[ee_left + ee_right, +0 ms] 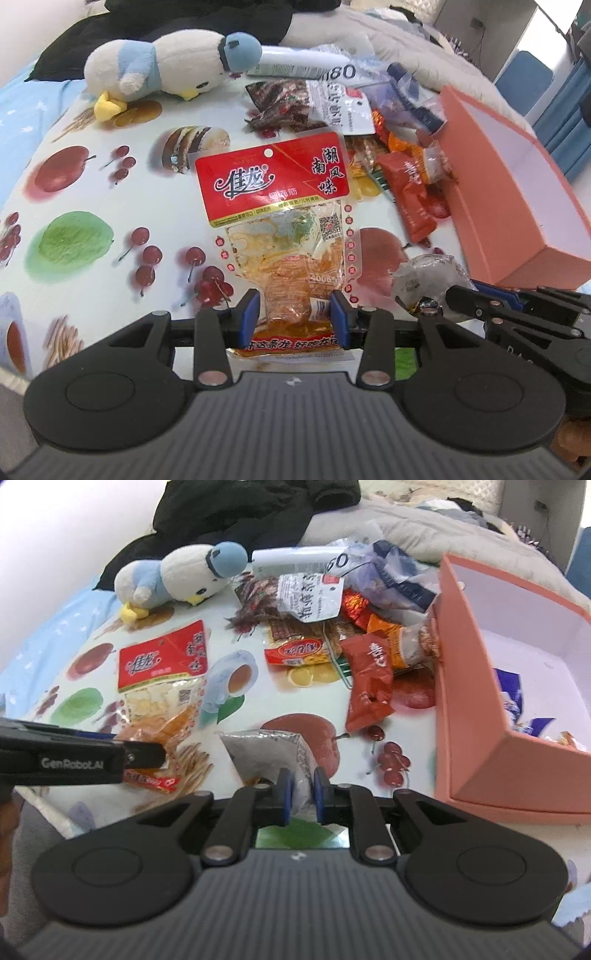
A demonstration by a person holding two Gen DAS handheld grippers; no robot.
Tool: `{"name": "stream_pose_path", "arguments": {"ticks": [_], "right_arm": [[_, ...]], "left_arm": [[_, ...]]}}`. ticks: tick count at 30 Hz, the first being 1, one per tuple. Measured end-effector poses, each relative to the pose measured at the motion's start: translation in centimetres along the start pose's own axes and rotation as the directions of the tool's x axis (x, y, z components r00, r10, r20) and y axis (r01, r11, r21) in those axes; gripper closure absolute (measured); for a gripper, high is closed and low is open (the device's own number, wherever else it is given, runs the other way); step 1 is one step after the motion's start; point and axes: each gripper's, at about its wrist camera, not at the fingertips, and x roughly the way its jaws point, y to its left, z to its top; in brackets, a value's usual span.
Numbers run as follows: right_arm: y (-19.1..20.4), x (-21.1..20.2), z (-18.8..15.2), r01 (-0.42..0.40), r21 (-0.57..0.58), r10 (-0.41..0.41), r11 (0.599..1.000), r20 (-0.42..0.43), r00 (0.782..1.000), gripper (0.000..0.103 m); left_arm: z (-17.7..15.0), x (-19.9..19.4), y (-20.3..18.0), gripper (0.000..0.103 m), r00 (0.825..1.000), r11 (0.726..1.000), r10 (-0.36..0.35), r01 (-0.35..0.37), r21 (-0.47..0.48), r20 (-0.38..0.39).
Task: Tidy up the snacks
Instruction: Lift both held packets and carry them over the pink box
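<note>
My left gripper [294, 315] is shut on the lower part of a red-topped clear snack bag [280, 206], which lies flat on the fruit-print cloth [110, 206]. The same bag shows in the right wrist view [162, 675] with the left gripper [147, 755] at its lower end. My right gripper [300, 794] is shut on a silver-grey snack packet [269, 749], which also shows at the right in the left wrist view [428, 273]. An open pink box [476, 686] stands to the right, with several wrapped snacks inside.
A pile of snack packets [332, 627] lies against the box's left wall, including a red pouch [369, 675]. A blue-and-white plush bird [181, 578] lies at the back left. Dark clothes [258, 509] and grey bedding [424, 528] lie behind.
</note>
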Motion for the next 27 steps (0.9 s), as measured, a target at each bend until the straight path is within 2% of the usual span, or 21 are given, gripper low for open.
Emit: {"name": "stream_pose_path", "arguments": {"ticks": [13, 20, 27], "right_arm": [[-1.0, -7.1, -1.0, 0.028, 0.078, -0.037, 0.997, 0.113, 0.993, 0.088], [-1.7, -11.6, -1.3, 0.056, 0.095, -0.074, 0.994, 0.201, 0.977, 0.088], [-3.6, -15.3, -2.1, 0.092, 0.144, -0.127, 0.985, 0.254, 0.959, 0.088]], "left_arm": [[-1.4, -7.3, -3.0, 0.056, 0.997, 0.999, -0.039, 0.038, 0.008, 0.072], [-1.4, -11.6, -6.9, 0.056, 0.985, 0.993, -0.101, 0.092, 0.071, 0.142], [-1.5, -13.8, -10.5, 0.056, 0.974, 0.984, -0.152, 0.134, 0.114, 0.166]]}}
